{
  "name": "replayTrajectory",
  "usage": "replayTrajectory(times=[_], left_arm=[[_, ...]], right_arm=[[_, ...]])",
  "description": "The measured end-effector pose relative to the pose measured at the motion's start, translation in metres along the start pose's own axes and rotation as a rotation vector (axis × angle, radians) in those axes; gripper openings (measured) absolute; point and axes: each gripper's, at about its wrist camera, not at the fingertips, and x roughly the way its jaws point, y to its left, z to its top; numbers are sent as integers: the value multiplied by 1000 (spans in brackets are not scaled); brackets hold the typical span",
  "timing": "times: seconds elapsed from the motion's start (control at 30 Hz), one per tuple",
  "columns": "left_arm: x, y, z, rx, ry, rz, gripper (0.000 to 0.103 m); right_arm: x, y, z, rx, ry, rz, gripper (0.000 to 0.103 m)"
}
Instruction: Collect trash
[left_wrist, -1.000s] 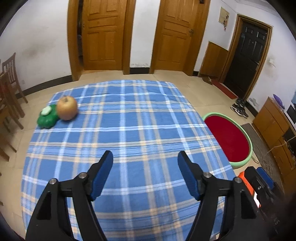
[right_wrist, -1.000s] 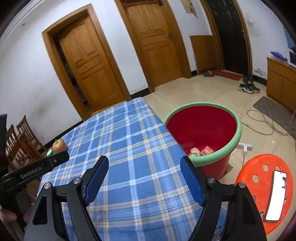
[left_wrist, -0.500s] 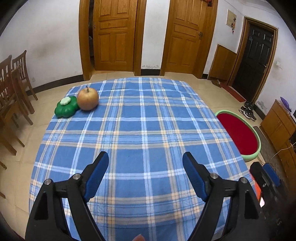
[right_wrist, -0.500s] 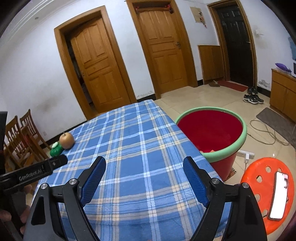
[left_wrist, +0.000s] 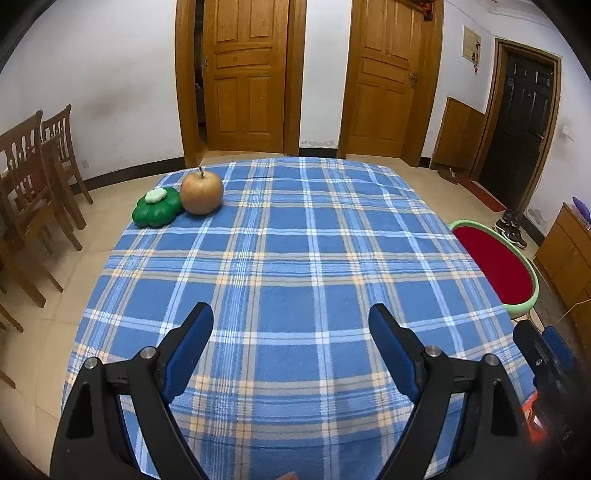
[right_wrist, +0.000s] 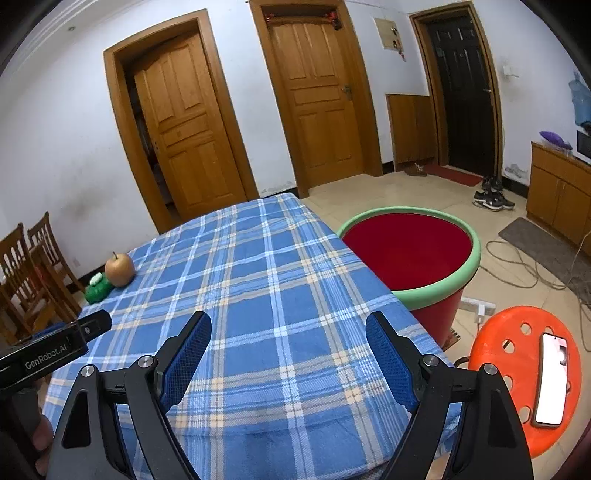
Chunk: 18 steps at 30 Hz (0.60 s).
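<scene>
A red bin with a green rim (right_wrist: 410, 254) stands on the floor at the table's right side; it also shows in the left wrist view (left_wrist: 495, 266). Its bottom is hidden now. An apple (left_wrist: 201, 192) and a green flower-shaped container (left_wrist: 157, 206) sit at the far left corner of the blue plaid tablecloth (left_wrist: 295, 266); both show in the right wrist view too, the apple (right_wrist: 119, 268) and the container (right_wrist: 97, 288). My left gripper (left_wrist: 291, 325) is open and empty over the near table edge. My right gripper (right_wrist: 288, 328) is open and empty.
An orange stool (right_wrist: 524, 373) with a phone (right_wrist: 552, 378) on it stands at the near right. Wooden chairs (left_wrist: 33, 192) stand left of the table. A power strip and cables (right_wrist: 517, 266) lie on the floor by the bin.
Both grippers have pulled back and tilted up from the table; more of the room shows. The trash inside the bin has dropped out of sight. Jaws stay open.
</scene>
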Motion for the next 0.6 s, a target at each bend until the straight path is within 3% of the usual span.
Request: replayTrajectory(times=[0.6], left_arm=[[11,3,-13,2,38,4,85]], right_arm=[[12,0,-15,-3,51,6,86]])
